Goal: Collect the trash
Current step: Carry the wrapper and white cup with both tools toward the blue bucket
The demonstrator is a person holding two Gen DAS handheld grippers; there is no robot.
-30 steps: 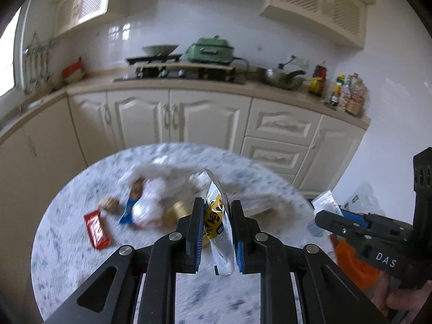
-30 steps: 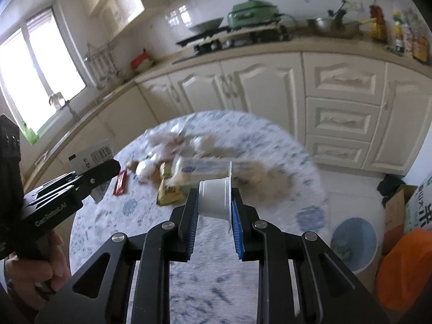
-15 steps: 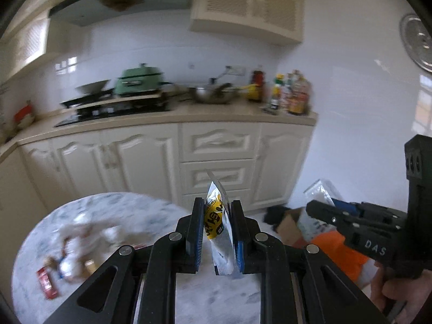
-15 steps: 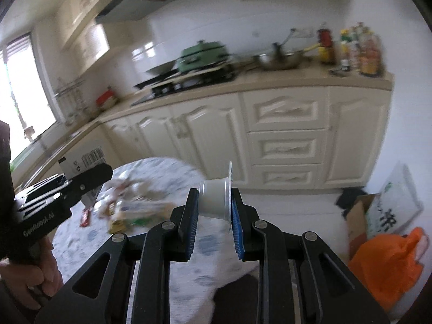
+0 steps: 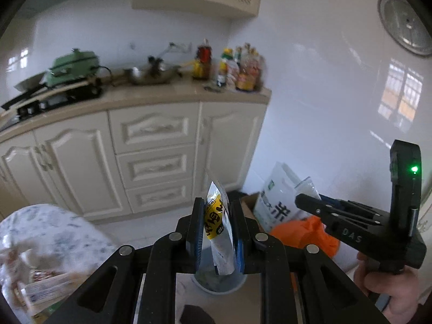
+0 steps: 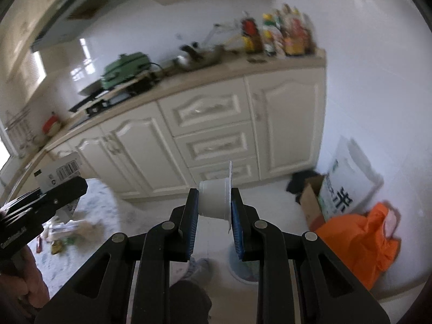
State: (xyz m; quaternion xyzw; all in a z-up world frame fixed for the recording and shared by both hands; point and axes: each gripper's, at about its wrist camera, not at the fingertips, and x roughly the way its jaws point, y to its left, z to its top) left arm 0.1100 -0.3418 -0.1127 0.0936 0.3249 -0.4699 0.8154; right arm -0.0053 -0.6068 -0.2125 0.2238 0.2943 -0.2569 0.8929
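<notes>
Left gripper (image 5: 218,232) is clamped on a yellow-and-white snack wrapper (image 5: 218,226), which stands upright between the blue pads and pokes out above and below them. Directly beyond and below its fingertips sits a pale blue trash bin (image 5: 218,283), mostly hidden by the jaws and the wrapper. To the right of this gripper, the right gripper (image 5: 299,202) shows from the side, held by a hand (image 5: 383,283).

Right gripper (image 6: 214,213) is clenched on a small white plastic cup (image 6: 214,199), lying sideways with its base against the left pad and its rim and peeled lid at the right pad. Just below and right of its fingertips the same bin (image 6: 243,270) stands on the white floor. Farther right lie an orange plastic bag (image 6: 359,240), a cardboard box (image 6: 310,202) and a white sack (image 6: 348,178). At far left a marble table (image 6: 94,216) carries more litter, blurred.
</notes>
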